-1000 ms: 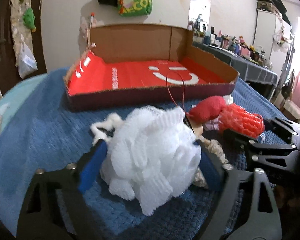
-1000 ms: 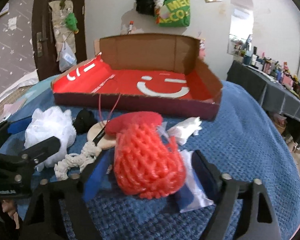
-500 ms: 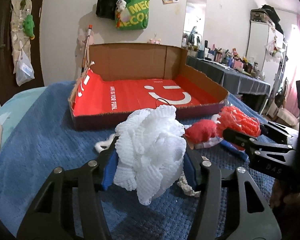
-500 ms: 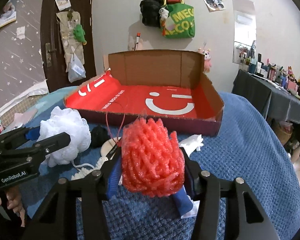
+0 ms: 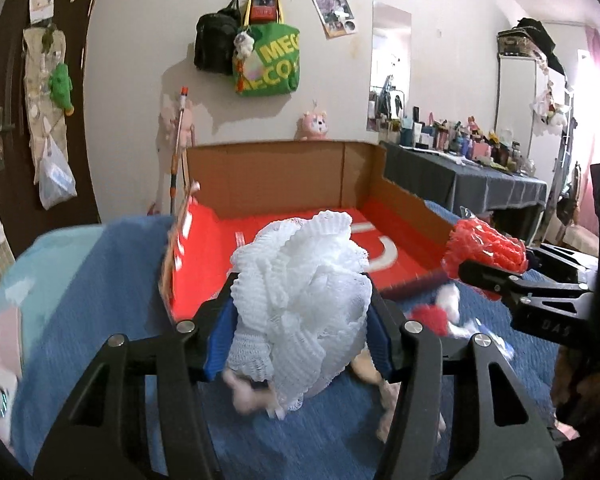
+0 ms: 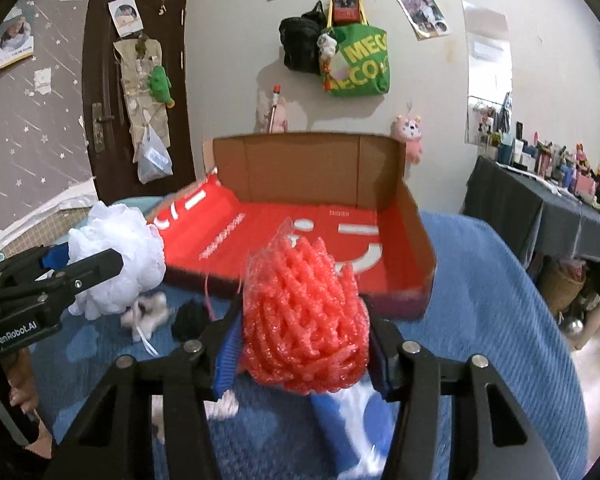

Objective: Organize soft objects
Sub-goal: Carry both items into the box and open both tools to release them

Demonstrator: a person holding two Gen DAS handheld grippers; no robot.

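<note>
The left hand-held gripper (image 5: 300, 320) is clamped on a white mesh puff (image 5: 300, 292), held aloft. The right hand-held gripper (image 6: 302, 340) squeezes a red mesh puff (image 6: 304, 316) alongside.

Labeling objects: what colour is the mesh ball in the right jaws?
Coral red mesh ball, clearest in the right wrist view.

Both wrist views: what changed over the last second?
Both grippers rose off the blue blanket toward the red cardboard box, the left gripper lifting the white mesh pouf, the right gripper the red mesh pouf. Grips unchanged; box unmoved.
</note>
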